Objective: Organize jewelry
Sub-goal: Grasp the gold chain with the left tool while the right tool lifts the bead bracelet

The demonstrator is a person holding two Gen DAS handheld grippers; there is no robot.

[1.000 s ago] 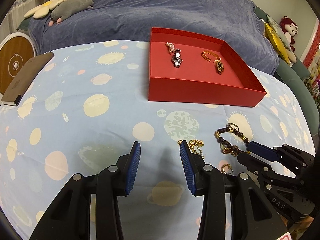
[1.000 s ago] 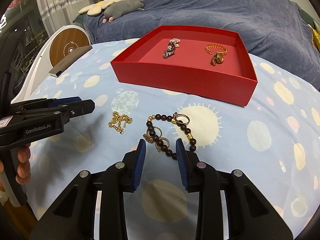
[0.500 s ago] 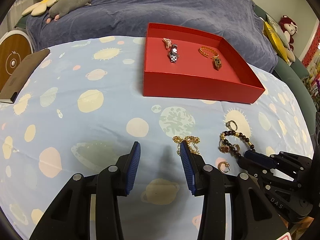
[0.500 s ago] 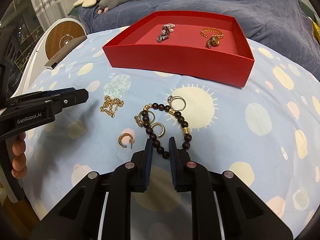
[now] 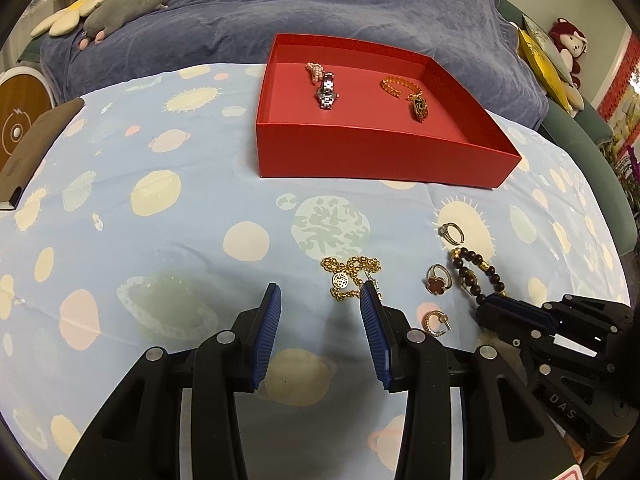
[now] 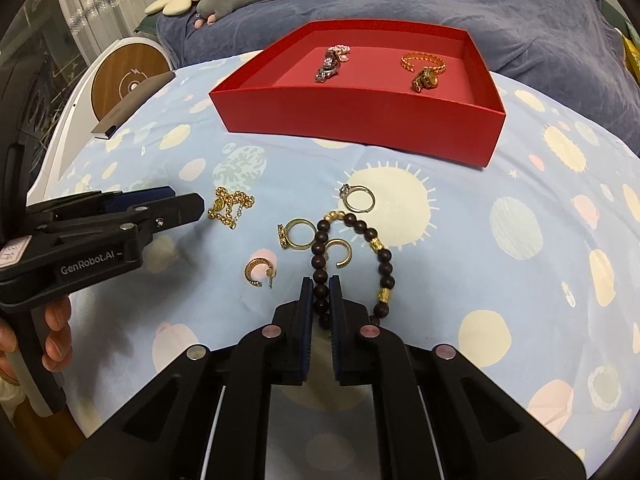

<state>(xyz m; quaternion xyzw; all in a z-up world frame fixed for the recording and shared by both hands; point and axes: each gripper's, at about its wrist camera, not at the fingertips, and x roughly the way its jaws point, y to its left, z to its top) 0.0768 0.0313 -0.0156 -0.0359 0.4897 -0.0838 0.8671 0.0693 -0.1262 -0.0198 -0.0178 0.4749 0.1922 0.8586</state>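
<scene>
Left gripper (image 5: 320, 320): I hold it partly open and empty, above the cloth.
Gold chain (image 5: 352, 276): just beyond its right finger.
Right gripper (image 6: 321, 300): I have it clamped on the dark bead bracelet (image 6: 352, 256), near right.
Red tray (image 5: 372, 152): far, centre; a silver watch (image 5: 328, 90) lies inside.
</scene>
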